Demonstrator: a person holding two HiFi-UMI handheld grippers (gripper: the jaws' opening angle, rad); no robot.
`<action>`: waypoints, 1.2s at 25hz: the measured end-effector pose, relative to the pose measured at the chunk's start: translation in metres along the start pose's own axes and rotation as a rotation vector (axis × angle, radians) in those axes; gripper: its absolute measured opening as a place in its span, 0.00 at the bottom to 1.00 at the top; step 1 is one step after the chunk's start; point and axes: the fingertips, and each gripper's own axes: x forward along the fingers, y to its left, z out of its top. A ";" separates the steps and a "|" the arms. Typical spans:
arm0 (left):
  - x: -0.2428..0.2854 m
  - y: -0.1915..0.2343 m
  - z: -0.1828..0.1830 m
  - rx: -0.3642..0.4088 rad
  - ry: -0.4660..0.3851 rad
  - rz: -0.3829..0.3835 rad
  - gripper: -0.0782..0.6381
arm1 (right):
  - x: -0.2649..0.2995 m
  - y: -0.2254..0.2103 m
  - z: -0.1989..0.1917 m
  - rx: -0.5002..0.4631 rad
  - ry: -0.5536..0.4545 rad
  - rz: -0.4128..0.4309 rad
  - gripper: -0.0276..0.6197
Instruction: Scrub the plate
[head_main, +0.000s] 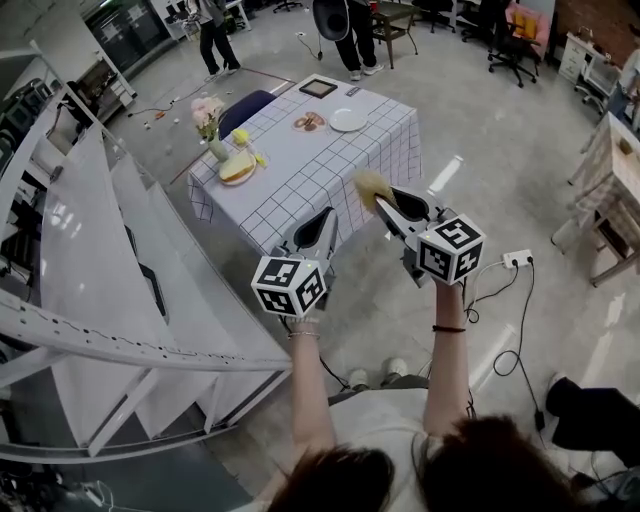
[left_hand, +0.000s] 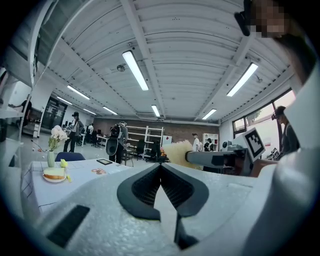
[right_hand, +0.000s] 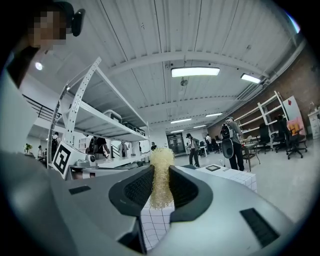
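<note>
one scrubber in right claw, left claw closed, one white plate.

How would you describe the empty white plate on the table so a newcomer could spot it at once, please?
Find the table under the white checked cloth in mid-floor. Near its far edge, right of a small brown item, lies the round white plate. Unlike the dish beside the flower vase, which carries food, it is bare.

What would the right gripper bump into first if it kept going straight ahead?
Probably the near edge of the checked tablecloth, and the yellow scrubber clamped in the right gripper would touch it first. Height is hard to judge.
</note>
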 end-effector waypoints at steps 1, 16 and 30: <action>0.003 -0.002 0.000 -0.002 0.000 -0.001 0.12 | -0.001 -0.003 0.001 0.004 -0.005 0.005 0.17; 0.041 -0.031 -0.019 -0.018 0.014 0.044 0.12 | -0.019 -0.048 -0.008 0.008 0.011 0.026 0.17; 0.067 -0.018 -0.029 -0.051 0.025 0.078 0.12 | -0.009 -0.077 -0.023 0.050 0.038 0.054 0.17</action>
